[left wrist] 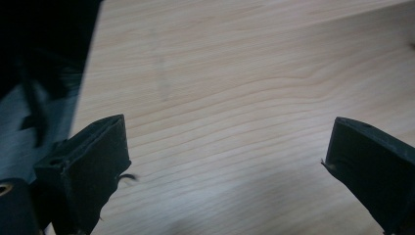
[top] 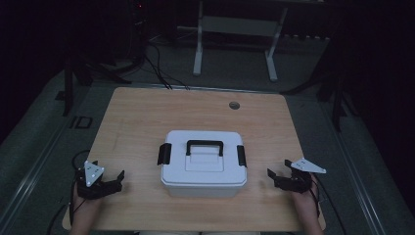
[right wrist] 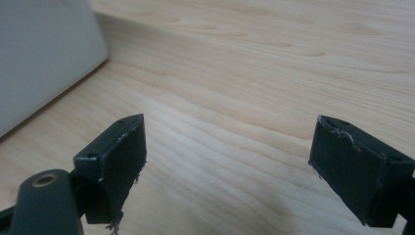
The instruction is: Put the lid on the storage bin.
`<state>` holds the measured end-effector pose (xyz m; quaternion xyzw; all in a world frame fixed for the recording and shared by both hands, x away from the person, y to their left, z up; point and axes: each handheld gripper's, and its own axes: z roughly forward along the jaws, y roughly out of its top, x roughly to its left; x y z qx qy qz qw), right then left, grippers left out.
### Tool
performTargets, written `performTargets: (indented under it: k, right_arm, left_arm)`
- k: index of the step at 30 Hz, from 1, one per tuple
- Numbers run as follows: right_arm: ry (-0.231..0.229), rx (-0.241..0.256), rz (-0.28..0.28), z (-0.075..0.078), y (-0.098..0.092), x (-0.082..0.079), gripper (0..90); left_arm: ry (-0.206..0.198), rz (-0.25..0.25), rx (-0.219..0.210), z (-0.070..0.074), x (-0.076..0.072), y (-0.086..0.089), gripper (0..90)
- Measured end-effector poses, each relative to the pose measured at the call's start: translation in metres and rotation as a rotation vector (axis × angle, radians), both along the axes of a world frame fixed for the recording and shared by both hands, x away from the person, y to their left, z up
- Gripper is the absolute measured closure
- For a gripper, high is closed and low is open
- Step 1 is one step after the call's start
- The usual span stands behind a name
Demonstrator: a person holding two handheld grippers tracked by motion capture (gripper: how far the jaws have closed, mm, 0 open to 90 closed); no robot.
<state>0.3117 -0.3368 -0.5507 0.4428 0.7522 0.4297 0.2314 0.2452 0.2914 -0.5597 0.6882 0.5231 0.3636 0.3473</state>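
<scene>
A white plastic box [top: 203, 164] with a black handle [top: 204, 146] and a black latch on each side sits lid-closed in the middle of the wooden table [top: 147, 112]. My left gripper [top: 108, 172] rests on the table at the near left, well apart from the box, jaws open and empty. In the left gripper view the left gripper [left wrist: 225, 156] spans bare wood. My right gripper [top: 279, 169] lies at the near right of the box, open and empty. In the right gripper view the right gripper [right wrist: 227, 156] is over bare wood, with the box wall [right wrist: 44, 58] at the left.
A small round cable hole [top: 234, 105] is at the table's far edge. Beyond the table stands a white-legged desk frame [top: 235, 44], with cables [top: 156, 63] on the dark floor. The table's left edge [left wrist: 88, 73] drops to the dark floor.
</scene>
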Motion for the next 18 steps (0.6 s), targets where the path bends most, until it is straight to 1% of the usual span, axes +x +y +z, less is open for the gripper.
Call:
performTargets:
  k: [1, 2, 3, 4, 6, 9, 10, 13, 17, 18]
  right_arm:
    - [-0.001, -0.002, -0.009, 0.0, -0.001, 0.0, 13.5]
    - [0.004, -0.007, -0.034, -0.001, -0.001, 0.001, 13.5]
    - [0.001, -0.006, -0.04, -0.002, -0.001, 0.001, 13.5]
    - [0.002, -0.006, -0.043, -0.002, -0.001, 0.001, 13.5]
    - [0.006, -0.007, -0.053, -0.003, -0.001, 0.001, 13.5]
    - [0.015, -0.011, -0.065, -0.004, -0.002, 0.002, 13.5]
    - [0.016, -0.008, -0.069, -0.004, -0.003, 0.002, 13.5]
    - [0.018, -0.008, -0.081, -0.004, -0.003, 0.002, 13.5]
    - [0.018, -0.012, -0.083, -0.004, -0.003, 0.002, 13.5]
    - [0.019, -0.013, -0.081, -0.004, -0.003, 0.002, 13.5]
  left_arm:
    - [-0.004, 0.022, -0.02, -0.001, -0.001, 0.002, 2.4]
    - [-0.005, 0.032, -0.034, -0.001, -0.001, 0.004, 2.4]
    - [-0.006, 0.034, -0.041, -0.001, -0.002, 0.005, 2.4]
    - [-0.02, 0.046, -0.053, 0.0, -0.003, 0.006, 2.4]
    - [-0.034, 0.052, -0.071, 0.0, -0.005, 0.009, 2.4]
    - [-0.058, 0.083, -0.075, 0.0, -0.007, 0.011, 2.4]
    - [-0.079, 0.098, -0.073, 0.0, -0.009, 0.012, 2.4]
    - [-0.098, 0.099, -0.09, 0.0, -0.01, 0.014, 2.4]
    - [-0.109, 0.095, -0.081, 0.0, -0.011, 0.013, 2.4]
    - [-0.117, 0.086, -0.081, 0.0, -0.012, 0.013, 2.4]
